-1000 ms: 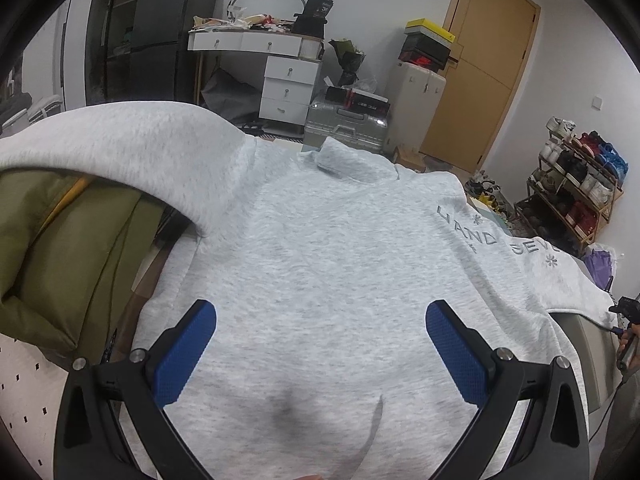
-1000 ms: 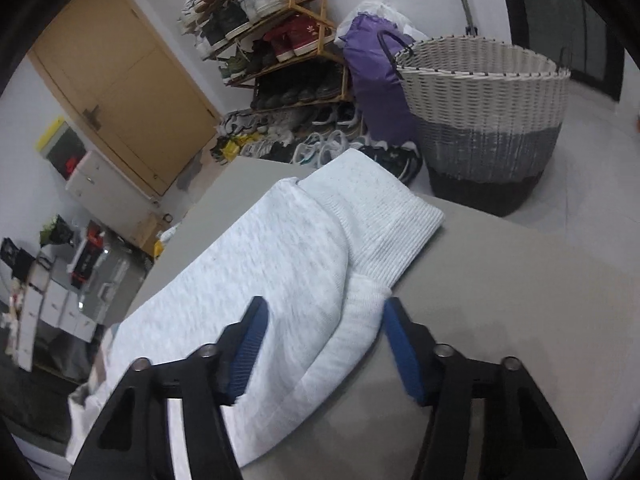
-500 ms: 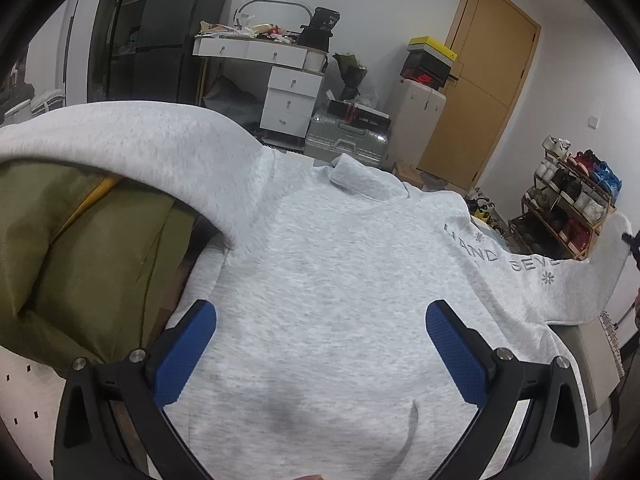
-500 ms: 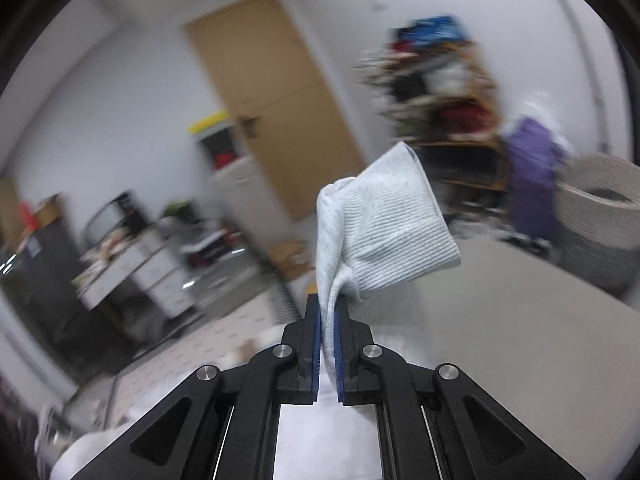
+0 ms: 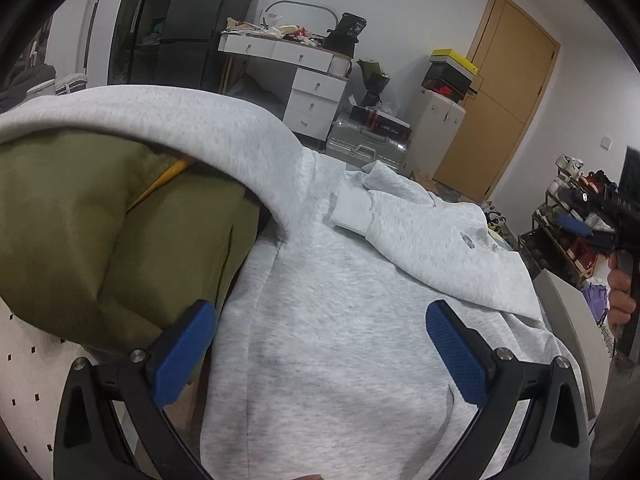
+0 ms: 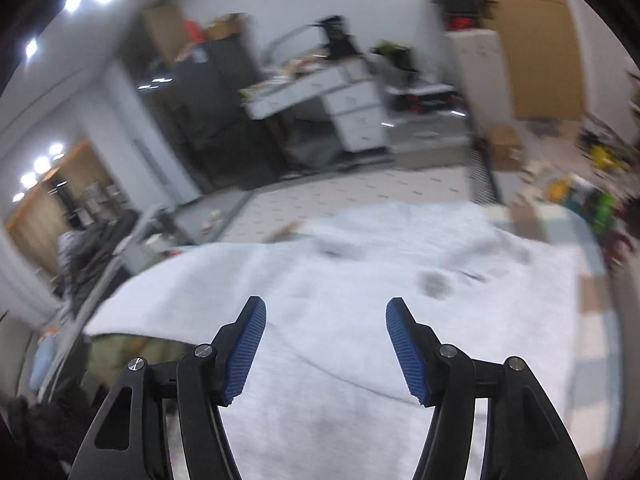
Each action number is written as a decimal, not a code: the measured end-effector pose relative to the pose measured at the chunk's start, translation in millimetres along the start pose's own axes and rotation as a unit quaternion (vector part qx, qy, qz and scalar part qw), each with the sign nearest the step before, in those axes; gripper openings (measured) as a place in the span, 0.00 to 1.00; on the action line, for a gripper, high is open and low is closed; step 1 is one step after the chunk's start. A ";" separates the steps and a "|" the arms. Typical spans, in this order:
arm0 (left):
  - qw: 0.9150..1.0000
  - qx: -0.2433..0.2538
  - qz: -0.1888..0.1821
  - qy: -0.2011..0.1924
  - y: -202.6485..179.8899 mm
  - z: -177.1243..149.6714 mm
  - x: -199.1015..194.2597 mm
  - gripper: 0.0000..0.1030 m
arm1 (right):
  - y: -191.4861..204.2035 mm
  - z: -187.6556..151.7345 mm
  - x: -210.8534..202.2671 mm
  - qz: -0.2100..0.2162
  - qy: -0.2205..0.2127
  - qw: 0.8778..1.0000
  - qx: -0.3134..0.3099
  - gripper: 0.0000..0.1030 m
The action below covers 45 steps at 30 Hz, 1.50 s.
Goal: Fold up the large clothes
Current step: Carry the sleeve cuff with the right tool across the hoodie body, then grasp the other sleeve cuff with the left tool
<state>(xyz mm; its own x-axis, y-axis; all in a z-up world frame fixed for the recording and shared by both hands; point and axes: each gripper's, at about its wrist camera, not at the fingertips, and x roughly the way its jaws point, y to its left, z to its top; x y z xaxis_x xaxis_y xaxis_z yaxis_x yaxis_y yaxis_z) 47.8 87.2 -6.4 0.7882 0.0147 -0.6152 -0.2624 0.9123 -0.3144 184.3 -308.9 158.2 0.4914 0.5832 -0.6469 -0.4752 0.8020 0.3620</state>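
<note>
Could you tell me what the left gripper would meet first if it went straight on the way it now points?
Most likely the grey sweatshirt: the open left gripper points down at its body; how far is unclear.

Olive jacket [image 5: 80, 232], white drawer desk [image 5: 308, 80], wooden door [image 5: 500, 96], shoe rack [image 5: 568, 216]

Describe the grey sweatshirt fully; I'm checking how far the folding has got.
The grey sweatshirt is light heathered fleece, lying flat under both open grippers. One sleeve is folded across the chest, its ribbed cuff near the collar, with dark lettering partly showing. The other sleeve drapes over an olive garment to the left. Neither gripper holds it.
</note>
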 end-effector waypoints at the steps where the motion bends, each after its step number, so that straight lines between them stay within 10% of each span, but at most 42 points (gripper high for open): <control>1: 1.000 -0.001 -0.001 0.002 -0.5 -0.4 2.7 0.99 | -22.0 -7.9 -7.5 -0.029 0.006 0.999 0.012 0.61; 7: 1.000 0.005 -0.002 0.017 -7.3 -1.5 16.9 0.99 | -142.6 -76.1 -36.4 -0.158 0.089 0.978 0.100 0.67; 12: 1.000 0.004 0.006 0.029 -13.2 -4.2 19.8 0.99 | -176.2 -136.5 -27.1 -0.080 0.158 0.969 0.172 0.66; 15: 0.999 0.009 0.015 0.031 -20.0 -5.0 15.5 0.99 | -171.8 -151.2 -22.4 -0.014 0.155 0.971 0.182 0.39; 16: 0.999 0.011 0.017 0.031 -22.0 -5.4 13.5 0.99 | -165.4 -151.0 -20.5 0.002 0.150 0.975 0.165 0.11; 20: 0.999 0.023 0.032 0.030 -28.7 -5.4 9.6 0.99 | -160.4 -149.4 -43.4 -0.017 0.101 0.987 0.122 0.03; 26: 0.998 0.035 0.030 0.046 -37.3 -9.9 20.9 0.99 | -199.8 -157.7 -54.1 -0.102 0.094 0.976 0.166 0.05; 32: 0.993 0.087 -0.028 0.076 -75.9 -16.0 37.7 0.99 | -173.7 -143.8 -78.8 -0.152 0.065 0.976 0.140 0.29; 38: 0.968 0.219 -0.048 0.116 -137.7 -52.7 68.4 0.98 | -110.8 -125.8 -132.9 -0.157 0.015 0.986 0.047 0.43; 41: 0.954 0.251 -0.050 0.157 -141.2 -71.3 82.3 0.52 | -77.2 -123.7 -143.2 -0.158 0.010 0.987 0.007 0.45; 45: 0.952 0.253 -0.061 0.164 -128.4 -74.1 75.6 0.44 | -56.2 -127.9 -115.2 -0.132 0.027 0.991 0.018 0.54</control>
<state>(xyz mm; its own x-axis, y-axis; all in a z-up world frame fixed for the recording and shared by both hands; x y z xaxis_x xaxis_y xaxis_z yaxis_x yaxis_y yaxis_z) 99.9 -59.2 -66.1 0.5580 -0.1568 -0.8149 0.1862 0.9806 -0.0612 61.0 -437.7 126.6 0.5544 0.3445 -0.7576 -0.3076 0.9307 0.1981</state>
